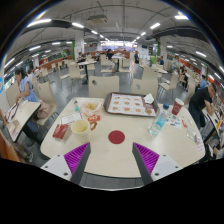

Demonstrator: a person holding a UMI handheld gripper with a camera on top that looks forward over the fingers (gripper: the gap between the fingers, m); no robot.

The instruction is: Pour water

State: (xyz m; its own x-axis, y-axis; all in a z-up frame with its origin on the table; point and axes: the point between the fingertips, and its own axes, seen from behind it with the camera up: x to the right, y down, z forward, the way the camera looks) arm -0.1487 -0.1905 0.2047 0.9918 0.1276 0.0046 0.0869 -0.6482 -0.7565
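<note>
Gripper view: fingers (pixel 112 160) apart, holding nothing, well back from the table (pixel 115 160). Water bottle (pixel 157 122) stands ahead to the right, yellow mug (pixel 81 126) to the left. Approach step; next, reach for the bottle.

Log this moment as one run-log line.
gripper: open, holding nothing | clear plastic water bottle with blue cap: upright on white round table, ahead | yellow mug: ahead | pour: not started
</note>
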